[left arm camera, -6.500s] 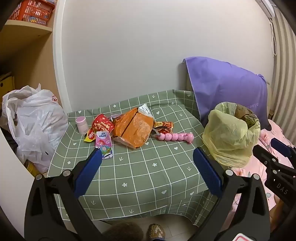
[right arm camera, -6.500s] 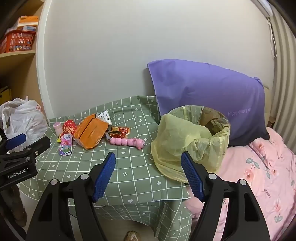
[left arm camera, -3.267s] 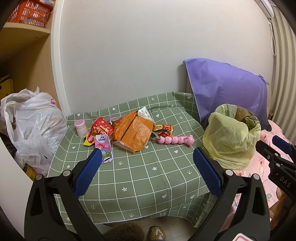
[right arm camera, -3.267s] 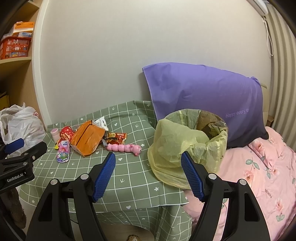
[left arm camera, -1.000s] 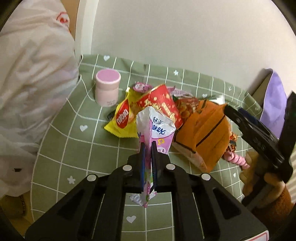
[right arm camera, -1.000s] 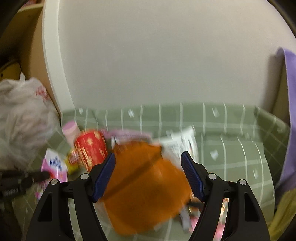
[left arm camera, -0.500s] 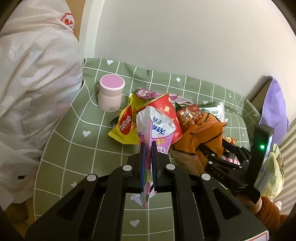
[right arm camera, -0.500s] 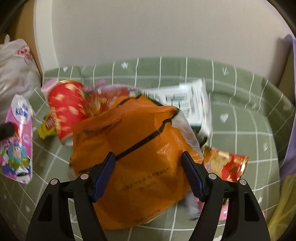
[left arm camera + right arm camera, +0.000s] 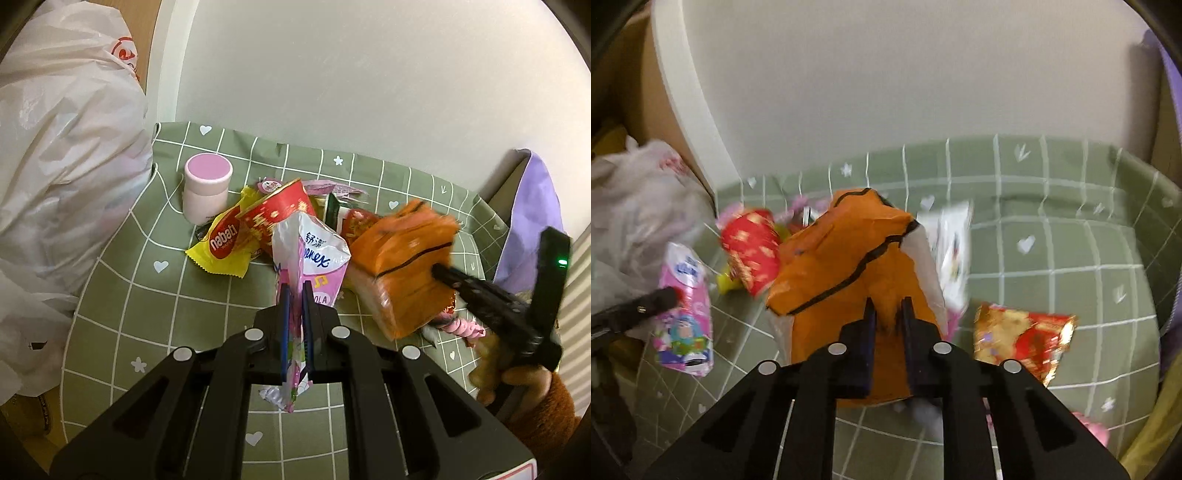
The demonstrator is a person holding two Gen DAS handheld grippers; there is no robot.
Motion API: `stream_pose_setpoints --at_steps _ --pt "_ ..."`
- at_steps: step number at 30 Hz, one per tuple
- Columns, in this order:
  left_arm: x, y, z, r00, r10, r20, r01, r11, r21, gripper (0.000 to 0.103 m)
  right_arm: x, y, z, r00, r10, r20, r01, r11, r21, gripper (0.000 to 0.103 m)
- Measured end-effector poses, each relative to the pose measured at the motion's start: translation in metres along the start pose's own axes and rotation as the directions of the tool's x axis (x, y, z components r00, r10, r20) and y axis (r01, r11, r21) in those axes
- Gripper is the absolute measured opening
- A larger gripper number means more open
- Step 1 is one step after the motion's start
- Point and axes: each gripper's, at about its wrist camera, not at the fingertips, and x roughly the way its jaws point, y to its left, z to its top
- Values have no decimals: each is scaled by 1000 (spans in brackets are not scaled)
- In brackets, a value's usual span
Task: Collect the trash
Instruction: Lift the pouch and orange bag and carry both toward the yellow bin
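Note:
My left gripper (image 9: pixel 294 301) is shut on a pink tissue pack (image 9: pixel 314 258) and holds it above the green checked tablecloth (image 9: pixel 155 306). The pack also shows in the right wrist view (image 9: pixel 685 314). My right gripper (image 9: pixel 887 314) is shut on an orange plastic bag (image 9: pixel 849 266) and lifts it off the cloth; it shows blurred in the left wrist view (image 9: pixel 406 266). A yellow wafer wrapper (image 9: pixel 221 243), a red cup (image 9: pixel 277 214) and a red-gold wrapper (image 9: pixel 1019 336) lie on the cloth.
A pink-lidded jar (image 9: pixel 207 188) stands at the back left. A big white plastic bag (image 9: pixel 62 166) bulges at the table's left edge. A purple pillow (image 9: pixel 532 221) leans at the right. A pink bead toy (image 9: pixel 461 326) lies under the right gripper.
My right gripper has shut on the orange bag and raised it off the cloth. My left gripper still holds the tissue pack, slightly higher.

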Motion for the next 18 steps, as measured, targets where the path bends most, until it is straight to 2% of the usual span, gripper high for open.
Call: stream_pose_setpoints --at_steps 2,3,5,11,14,18 --pt "1 1 0 1000 0 -4 0 1000 -5 6 -14 -4 -1 999 4 48 -2 999 -35 48" --pt "1 1 0 1000 0 -5 0 1000 -7 6 -22 -7 -1 998 26 53 -24 999 -42 49" --pt "1 2 0 1000 1 -4 -1 1000 -7 6 -27 -16 -1 998 65 19 -64 998 -21 50" --pt "3 5 1 1000 4 -9 -4 1000 -6 6 -10 -4 4 1000 -14 -19 13 997 -77 51" --pt "6 6 -1 1000 5 -18 -5 1000 -6 6 15 4 6 999 26 -26 -29 994 -104 51" --pt "7 6 -3 1000 7 -23 -7 1000 -6 6 55 14 1 987 71 -146 -90 987 -132 51"
